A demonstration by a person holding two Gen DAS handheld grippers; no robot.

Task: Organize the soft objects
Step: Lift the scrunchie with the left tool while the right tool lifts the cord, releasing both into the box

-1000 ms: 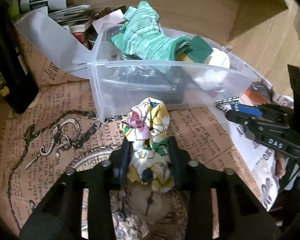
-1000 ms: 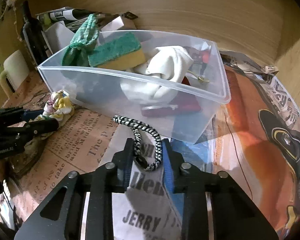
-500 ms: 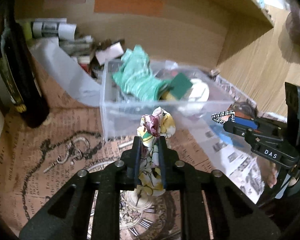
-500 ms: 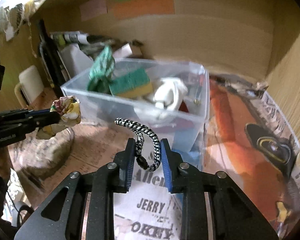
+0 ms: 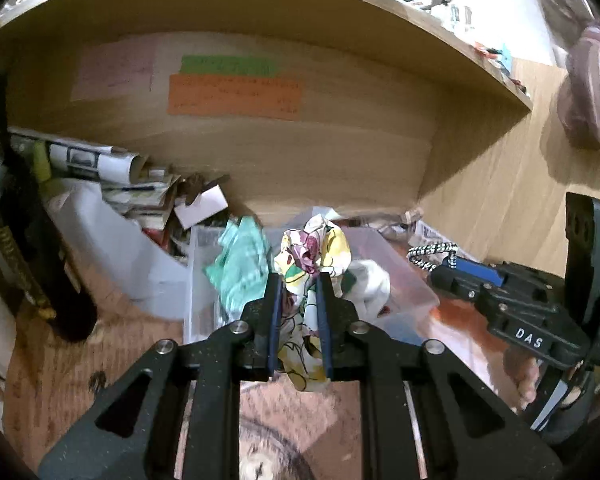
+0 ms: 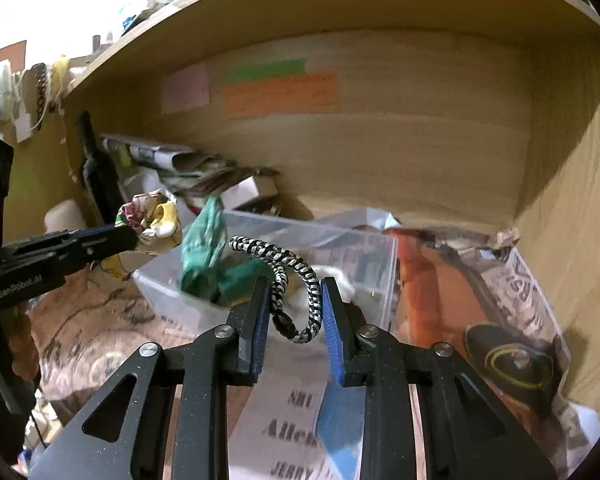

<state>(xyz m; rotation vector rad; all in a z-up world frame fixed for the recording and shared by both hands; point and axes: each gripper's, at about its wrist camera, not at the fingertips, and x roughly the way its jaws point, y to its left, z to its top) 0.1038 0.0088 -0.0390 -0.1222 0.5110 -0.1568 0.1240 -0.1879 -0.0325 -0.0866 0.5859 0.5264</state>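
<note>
My left gripper (image 5: 298,280) is shut on a floral fabric scrunchie (image 5: 312,252) and holds it up in the air in front of the clear plastic bin (image 5: 404,280). The scrunchie also shows in the right wrist view (image 6: 152,218). My right gripper (image 6: 294,288) is shut on a black-and-white braided hair tie (image 6: 296,268), lifted near the bin's front wall (image 6: 172,294). The hair tie shows in the left wrist view (image 5: 430,250). The bin holds a green cloth (image 6: 202,248), a sponge and a white cloth (image 5: 368,280).
A dark bottle (image 5: 32,256) stands at the left. Rolled papers and boxes (image 5: 132,184) are piled behind the bin against the wooden back wall. A shelf board (image 6: 340,12) hangs overhead. Printed newspaper (image 6: 284,432) covers the table.
Both grippers have risen from the table with their items, so the bin sits lower and farther in view. The scrunchie and hair tie are now at about the bin's rim height or above.
</note>
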